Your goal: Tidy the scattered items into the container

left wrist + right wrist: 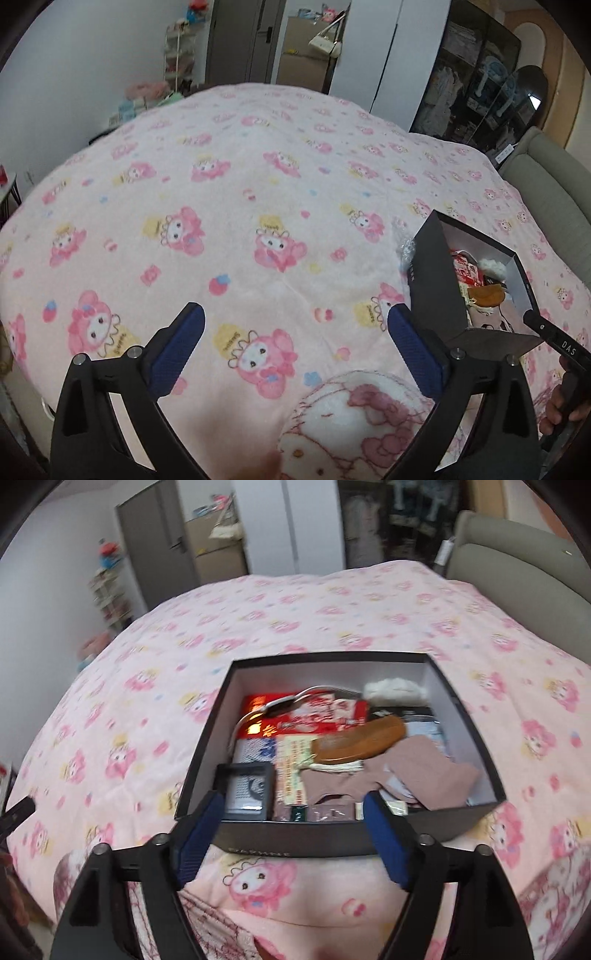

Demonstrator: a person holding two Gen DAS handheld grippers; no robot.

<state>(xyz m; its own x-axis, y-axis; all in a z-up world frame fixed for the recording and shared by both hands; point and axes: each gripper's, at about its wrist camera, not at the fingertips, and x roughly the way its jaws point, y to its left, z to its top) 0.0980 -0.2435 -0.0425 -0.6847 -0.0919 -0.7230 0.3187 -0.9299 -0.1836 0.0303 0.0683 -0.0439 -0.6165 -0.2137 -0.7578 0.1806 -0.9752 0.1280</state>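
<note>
Since both sets of tongs stand spread wide w/ nothing between the pads, I read this as a pause btw picks, not a carry. My left tongs (295, 343) hang over bare bed (258, 177), angled down at the pink cartoon blanket; only thing under them is a white plush cushion w/ a pink bow (354, 417) at the near edge, partly cut off by the frame. My right tongs (293, 830) are splayed too, hovering at the near wall of the black box (295, 834), tips just above its rim, which fits a drop-off posn: open jaws over the container, nothing clamped.

Box sits on the bed, to the right of my left tongs, lid off, mouth up so stuff can go straight in. Inside it's already crowded: an orange-brown comb (360, 740) lying across the middle, a tan-pink fabric piece (413, 771) draped at the right, red packets (317, 716) toward the back, a white fluffy item (391, 690) in the far corner, a small dark framed item (245, 788) at near left. Things overlap, so I guess they're dropped, not arranged.

Outside the box I spot a crinkly clear wrapper (404, 243) right beside its far-left wall, prob. a leftover. Rest of the blanket looks bare. I judge the task near done; wrapper next, approx. w/ the left tongs.
</note>
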